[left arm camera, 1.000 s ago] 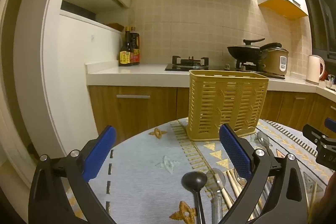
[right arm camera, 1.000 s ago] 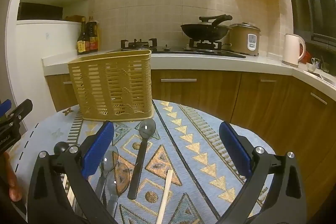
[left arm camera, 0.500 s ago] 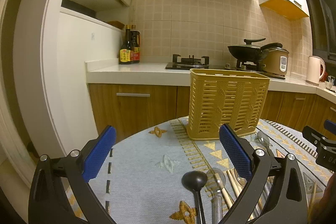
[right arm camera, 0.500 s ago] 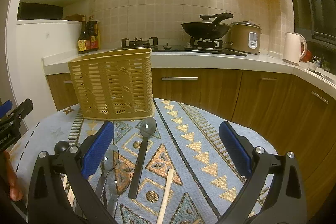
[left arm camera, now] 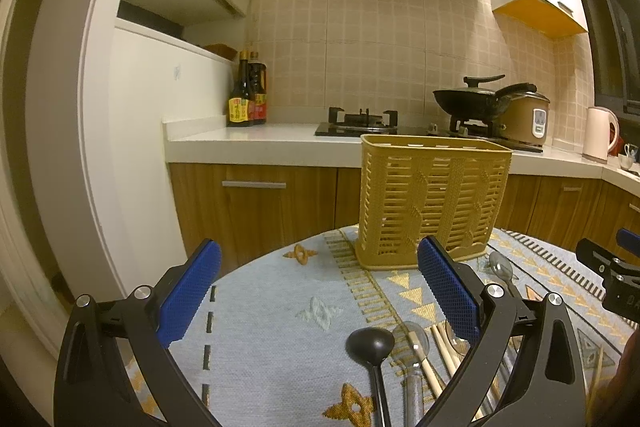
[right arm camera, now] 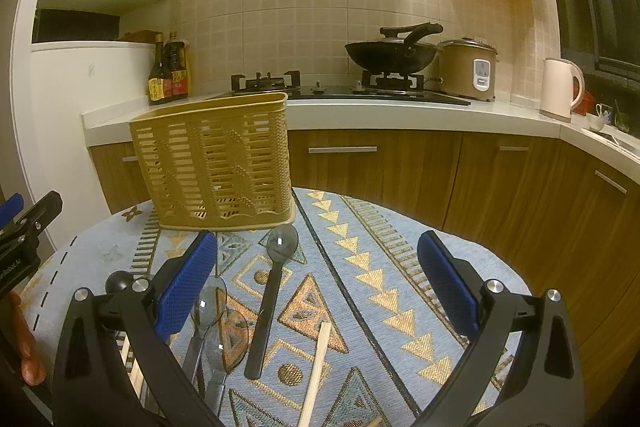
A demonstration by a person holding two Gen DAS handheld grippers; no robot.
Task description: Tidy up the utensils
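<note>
Black spoon (right arm camera: 272, 291) between right claw (right arm camera: 318, 291) fingers.

One basket (right arm camera: 212, 163) at 11 o'clock on the table. Two black spoons: a long one (right arm camera: 272, 291) at 12 o'clock, a round ladle (left arm camera: 370, 345) at 9. Two clear spoons (right arm camera: 210, 301) at 8 o'clock, overlapping. Chopsticks: one (right arm camera: 316, 367) at 6 o'clock, several more (left arm camera: 442, 347) bunched, count unclear. Counter: two bottles (right arm camera: 168, 75), one wok (right arm camera: 390, 55), one rice cooker (right arm camera: 468, 69), one kettle (right arm camera: 560, 87). Two grippers in view.
</note>
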